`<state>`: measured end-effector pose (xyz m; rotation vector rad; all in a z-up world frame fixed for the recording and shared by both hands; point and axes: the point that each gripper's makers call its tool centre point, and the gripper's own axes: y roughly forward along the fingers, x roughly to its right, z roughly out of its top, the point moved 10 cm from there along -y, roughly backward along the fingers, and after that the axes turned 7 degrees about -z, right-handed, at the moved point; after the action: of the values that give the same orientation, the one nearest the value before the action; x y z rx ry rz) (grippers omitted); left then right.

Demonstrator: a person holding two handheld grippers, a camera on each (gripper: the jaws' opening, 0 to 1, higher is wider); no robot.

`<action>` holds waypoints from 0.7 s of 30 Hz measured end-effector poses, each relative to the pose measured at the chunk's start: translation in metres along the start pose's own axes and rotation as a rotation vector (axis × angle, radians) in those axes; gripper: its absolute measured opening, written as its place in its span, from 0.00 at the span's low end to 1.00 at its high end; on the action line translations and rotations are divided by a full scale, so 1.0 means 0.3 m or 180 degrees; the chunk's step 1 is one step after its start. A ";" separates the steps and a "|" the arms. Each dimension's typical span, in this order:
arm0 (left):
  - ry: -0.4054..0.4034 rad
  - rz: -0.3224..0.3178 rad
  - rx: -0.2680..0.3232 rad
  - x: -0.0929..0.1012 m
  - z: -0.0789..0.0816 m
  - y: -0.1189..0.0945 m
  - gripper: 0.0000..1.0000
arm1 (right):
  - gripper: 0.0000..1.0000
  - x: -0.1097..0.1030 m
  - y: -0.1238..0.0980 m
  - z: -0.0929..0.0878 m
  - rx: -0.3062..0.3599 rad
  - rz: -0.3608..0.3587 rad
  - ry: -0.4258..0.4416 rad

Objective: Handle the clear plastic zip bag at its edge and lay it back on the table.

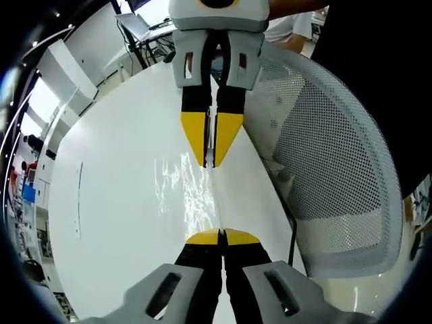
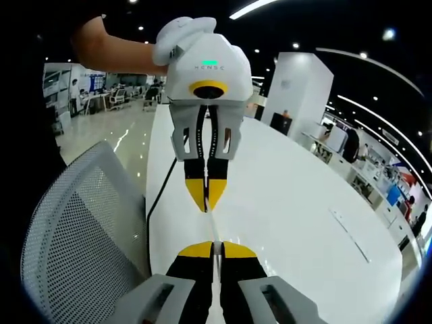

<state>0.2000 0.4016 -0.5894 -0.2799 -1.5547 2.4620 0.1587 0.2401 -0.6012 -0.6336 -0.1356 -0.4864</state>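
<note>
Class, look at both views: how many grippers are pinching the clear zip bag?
2. The left gripper is shut on one edge of the clear plastic zip bag, and the right gripper on the opposite edge, stretching it between them above the white table.

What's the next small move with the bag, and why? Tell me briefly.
Probably lower both tools together toward the white table. The left tool and right tool are each shut on an end of the clear zip bag, which hangs stretched between them above the tabletop.
</note>
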 end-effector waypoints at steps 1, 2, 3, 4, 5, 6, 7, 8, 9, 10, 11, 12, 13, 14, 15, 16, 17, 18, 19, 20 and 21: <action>-0.0001 0.0000 0.0001 0.000 0.000 0.000 0.00 | 0.00 0.000 0.000 -0.001 0.0000 0.0001 -0.0001; -0.0006 -0.0004 0.0001 0.002 0.000 0.000 0.00 | 0.00 0.000 0.001 -0.001 0.0001 0.0001 0.0000; -0.0006 -0.0005 -0.0001 0.002 -0.001 0.001 0.00 | 0.00 -0.001 0.001 -0.001 0.0001 0.0001 0.0001; -0.0006 -0.0005 -0.0002 0.003 -0.001 0.001 0.00 | 0.00 -0.002 0.002 -0.001 0.0003 0.0000 0.0002; -0.0007 -0.0003 -0.0005 0.003 -0.002 0.001 0.00 | 0.00 -0.003 0.002 -0.001 0.0004 0.0001 0.0011; -0.0012 -0.0007 -0.0005 0.004 -0.003 0.001 0.00 | 0.00 -0.005 0.003 -0.001 0.0008 0.0001 0.0015; -0.0016 -0.0012 -0.0006 0.004 -0.004 0.002 0.00 | 0.00 -0.006 0.004 -0.001 0.0009 0.0003 0.0020; -0.0019 -0.0016 -0.0007 0.004 -0.006 0.003 0.00 | 0.00 -0.007 0.004 -0.002 0.0010 0.0005 0.0023; -0.0022 -0.0022 -0.0009 0.004 -0.006 0.003 0.00 | 0.00 -0.008 0.005 -0.002 0.0009 0.0008 0.0024; -0.0021 -0.0023 -0.0013 0.004 -0.007 0.004 0.00 | 0.00 -0.008 0.005 -0.002 0.0009 0.0008 0.0029; -0.0025 -0.0023 -0.0012 0.004 -0.007 0.004 0.00 | 0.00 -0.008 0.005 -0.003 0.0009 0.0009 0.0029; -0.0026 -0.0022 -0.0011 0.004 -0.008 0.004 0.00 | 0.00 -0.008 0.005 -0.003 0.0010 0.0008 0.0029; -0.0028 -0.0019 -0.0007 0.004 -0.007 0.004 0.00 | 0.00 -0.007 0.005 -0.004 0.0012 0.0008 0.0032; -0.0028 -0.0016 -0.0007 0.003 -0.007 0.004 0.00 | 0.00 -0.006 0.005 -0.004 0.0013 0.0005 0.0029; -0.0028 -0.0013 -0.0006 0.004 -0.006 0.003 0.00 | 0.00 -0.005 0.004 -0.004 0.0014 0.0004 0.0027; -0.0027 -0.0008 -0.0006 0.004 -0.005 0.002 0.00 | 0.00 -0.004 0.003 -0.003 0.0016 0.0003 0.0027; -0.0028 -0.0004 -0.0006 0.004 -0.004 0.002 0.00 | 0.00 -0.004 0.003 -0.003 0.0017 0.0003 0.0024; -0.0031 -0.0001 -0.0004 0.005 -0.004 0.000 0.00 | 0.00 -0.002 0.003 -0.002 0.0018 0.0003 0.0016; -0.0031 0.0000 -0.0003 0.005 -0.004 0.000 0.00 | 0.00 -0.001 0.003 -0.002 0.0019 0.0004 0.0013; -0.0034 0.0000 0.0000 0.007 -0.003 -0.001 0.00 | 0.00 0.000 0.002 -0.002 0.0022 0.0003 0.0011; -0.0034 0.0000 0.0000 0.007 -0.003 -0.002 0.00 | 0.00 0.002 0.003 -0.002 0.0025 0.0003 0.0012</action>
<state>0.1983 0.4033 -0.5894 -0.2671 -1.5591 2.4676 0.1596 0.2402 -0.6022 -0.6249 -0.1336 -0.4858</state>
